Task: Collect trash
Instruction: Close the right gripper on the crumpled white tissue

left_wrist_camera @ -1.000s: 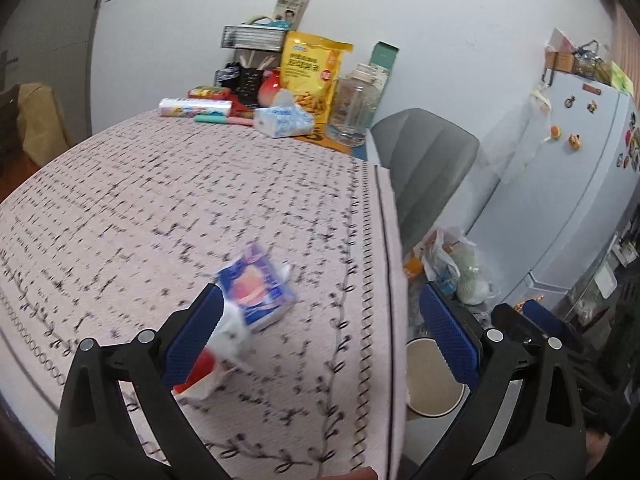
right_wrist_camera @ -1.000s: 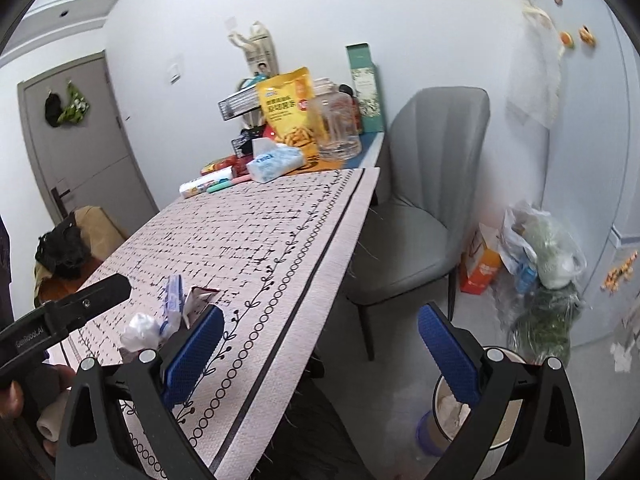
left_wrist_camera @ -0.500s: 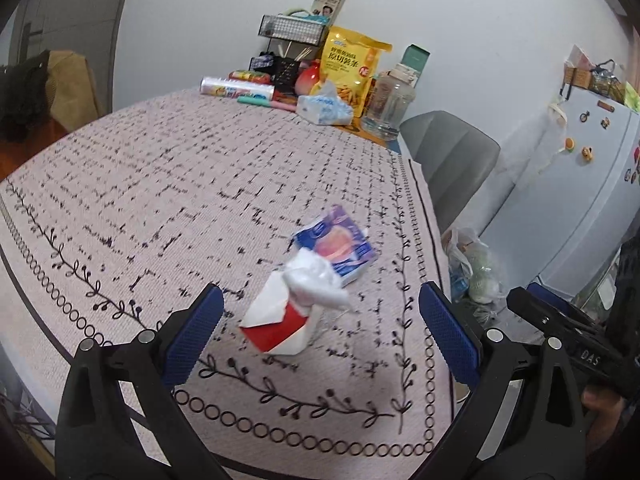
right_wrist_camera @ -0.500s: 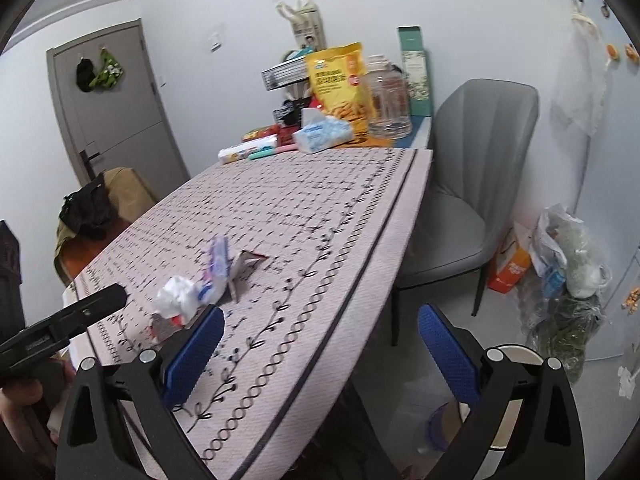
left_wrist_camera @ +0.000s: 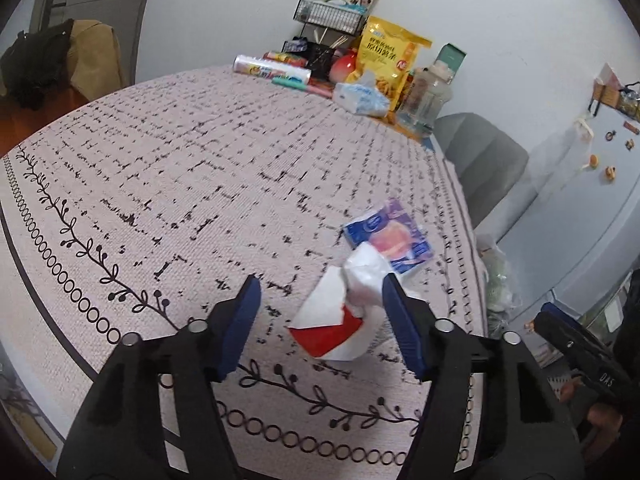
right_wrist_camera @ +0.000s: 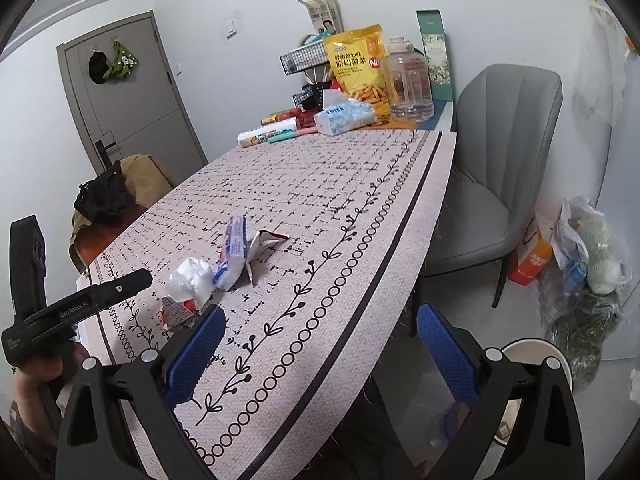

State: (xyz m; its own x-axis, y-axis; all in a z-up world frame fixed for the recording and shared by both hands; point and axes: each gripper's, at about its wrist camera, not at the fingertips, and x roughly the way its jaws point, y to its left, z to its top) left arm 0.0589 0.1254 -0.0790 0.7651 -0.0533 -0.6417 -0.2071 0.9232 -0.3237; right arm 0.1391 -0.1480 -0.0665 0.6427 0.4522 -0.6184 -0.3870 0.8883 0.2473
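Jaws of the left gripper (left_wrist_camera: 320, 308) have just been closing around the red-and-white carton (left_wrist_camera: 326, 330) and crumpled tissue (left_wrist_camera: 366, 274) on the table (left_wrist_camera: 160, 184), not yet gripping; right view: right gripper (right_wrist_camera: 320, 340) spread wide, empty, over the table edge

Both wrist views look steeply down along their tongs, close over the surface (left_wrist_camera: 168, 168); both share the crumpled tissue (left_wrist_camera: 366, 276) (right_wrist_camera: 191, 278).

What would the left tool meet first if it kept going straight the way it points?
Probably the red and white carton with the crumpled tissue on it, lying between the closing fingers of the left tool; depth is uncertain.
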